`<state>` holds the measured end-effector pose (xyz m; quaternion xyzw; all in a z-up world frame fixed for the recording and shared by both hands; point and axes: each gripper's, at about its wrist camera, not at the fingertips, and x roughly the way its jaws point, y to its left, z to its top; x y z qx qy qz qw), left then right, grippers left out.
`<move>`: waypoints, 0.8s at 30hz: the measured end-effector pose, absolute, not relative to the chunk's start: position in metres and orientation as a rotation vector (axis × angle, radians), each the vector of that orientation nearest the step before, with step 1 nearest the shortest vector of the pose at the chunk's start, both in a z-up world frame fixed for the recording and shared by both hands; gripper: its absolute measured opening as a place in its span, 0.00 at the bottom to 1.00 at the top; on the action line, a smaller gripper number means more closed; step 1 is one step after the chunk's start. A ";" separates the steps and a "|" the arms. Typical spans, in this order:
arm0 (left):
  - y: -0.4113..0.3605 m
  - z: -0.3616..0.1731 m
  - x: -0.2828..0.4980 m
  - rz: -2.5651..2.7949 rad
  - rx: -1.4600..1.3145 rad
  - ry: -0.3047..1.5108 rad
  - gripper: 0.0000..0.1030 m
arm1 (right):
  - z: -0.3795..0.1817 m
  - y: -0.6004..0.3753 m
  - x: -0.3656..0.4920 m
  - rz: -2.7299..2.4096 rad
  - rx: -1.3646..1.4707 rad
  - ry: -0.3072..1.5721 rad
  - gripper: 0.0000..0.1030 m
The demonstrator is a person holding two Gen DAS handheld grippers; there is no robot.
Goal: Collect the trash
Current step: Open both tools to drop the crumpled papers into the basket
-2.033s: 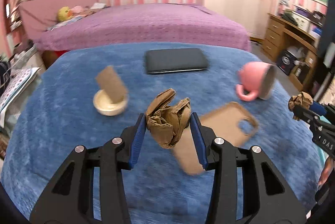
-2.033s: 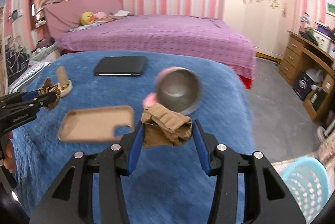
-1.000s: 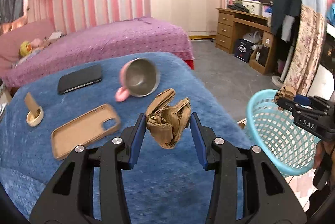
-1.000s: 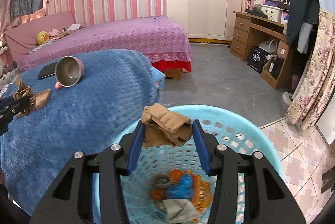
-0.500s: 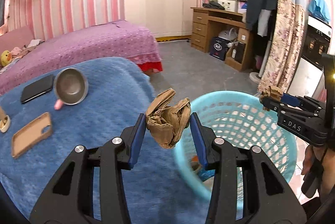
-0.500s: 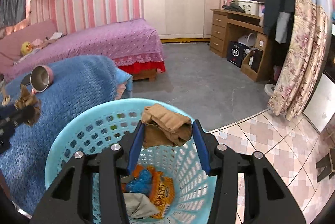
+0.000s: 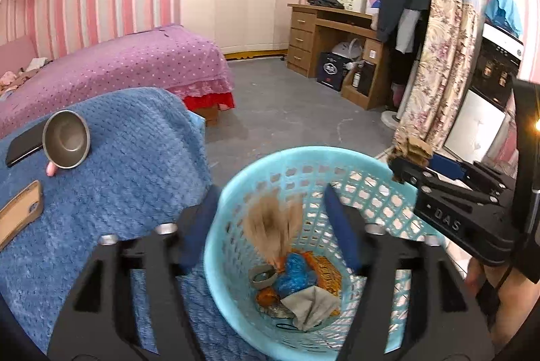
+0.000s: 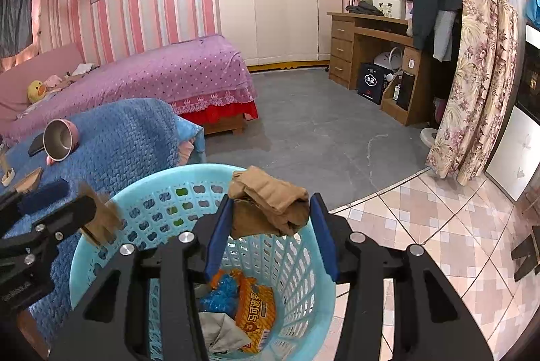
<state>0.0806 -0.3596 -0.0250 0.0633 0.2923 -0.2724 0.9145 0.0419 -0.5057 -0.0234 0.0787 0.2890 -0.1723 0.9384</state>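
Note:
My left gripper [image 7: 270, 226] hangs open over the light blue basket [image 7: 236, 185]. A crumpled brown paper wad [image 7: 273, 226], blurred, drops between its fingers into the basket. My right gripper [image 8: 270, 226] is shut on another crumpled brown paper wad [image 8: 270, 205] above the basket [image 8: 158, 182]. The right gripper [image 7: 405, 161] also shows at the basket's far rim in the left wrist view. The left gripper [image 8: 74, 205] shows at the basket's left rim in the right wrist view. Wrappers and a grey paper [image 8: 222, 330] lie in the basket.
A table under a blue cloth [image 7: 135, 158] stands left of the basket, with a pink mug [image 7: 65, 139] on its side, a tan phone case [image 7: 20, 212] and a black phone [image 7: 20, 146]. A purple bed [image 8: 168, 70], a wooden desk [image 8: 371, 36] and a floral curtain [image 8: 472, 91] stand beyond.
My left gripper has opened and let go of its paper wad, which falls into the basket. Both grippers have moved further over the basket. The right one still holds its wad.

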 end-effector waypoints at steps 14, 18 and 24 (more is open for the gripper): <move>-0.313 -0.016 0.102 -0.394 0.135 0.542 0.94 | -0.030 -0.503 0.046 -0.339 0.152 0.609 0.49; -0.304 -0.015 0.103 -0.378 0.148 0.535 0.94 | -0.029 -0.501 0.047 -0.368 0.150 0.612 0.71; -0.290 -0.012 0.102 -0.364 0.159 0.521 0.94 | -0.027 -0.497 0.052 -0.389 0.164 0.627 0.89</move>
